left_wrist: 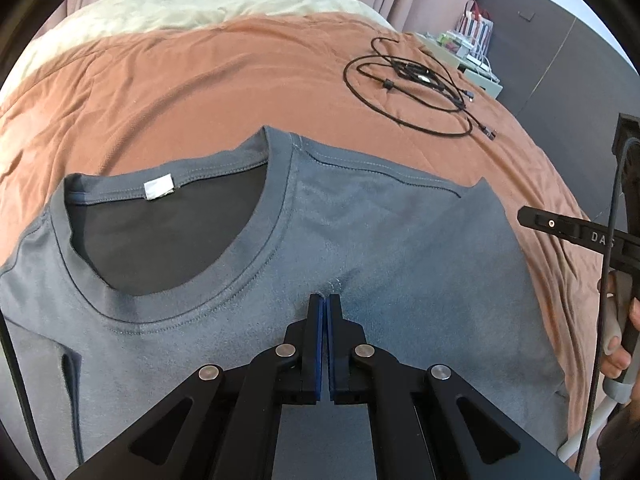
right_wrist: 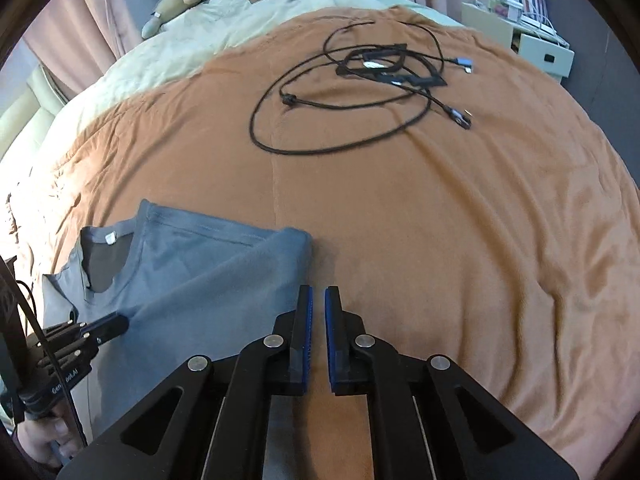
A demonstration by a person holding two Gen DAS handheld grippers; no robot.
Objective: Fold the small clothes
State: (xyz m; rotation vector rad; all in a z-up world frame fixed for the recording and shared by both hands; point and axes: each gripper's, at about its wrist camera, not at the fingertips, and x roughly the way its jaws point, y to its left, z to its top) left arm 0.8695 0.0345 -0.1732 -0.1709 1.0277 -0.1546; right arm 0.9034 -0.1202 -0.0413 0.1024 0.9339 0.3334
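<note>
A: Left wrist view first. The left gripper (left_wrist: 324, 300) is pinched fully together on the front of the grey shirt (left_wrist: 400, 248), just right of the collar (left_wrist: 256, 272). It seems to hold only a small pucker of cloth.

B: And the shirt lies on the brown blanket (left_wrist: 200, 80) of the bed, near edge, collar toward the far side. In the right wrist view the right gripper (right_wrist: 317, 300) has its jaws nearly together with a thin gap, and I see only blanket through that gap. It holds nothing; the shirt's right edge lies just left of it.

A: So that is the first risk. If the left lifts now, one pinch point carries the whole shirt and it will sag and bunch instead of folding flat.

B: Also, the pinch may catch only the top layer. Then the front peels off the back and the fold goes crooked.

A: The right one would have to open wider before taking the edge. With the jaws this tight it could just push the folded sleeve (right_wrist: 288, 244) and ruffle it.

B: The cable (right_wrist: 320, 148) lies well apart on the far side, so I think it is no danger unless the shirt is flung that way.

A: The soft blanket may wrinkle under a drag too.
</note>
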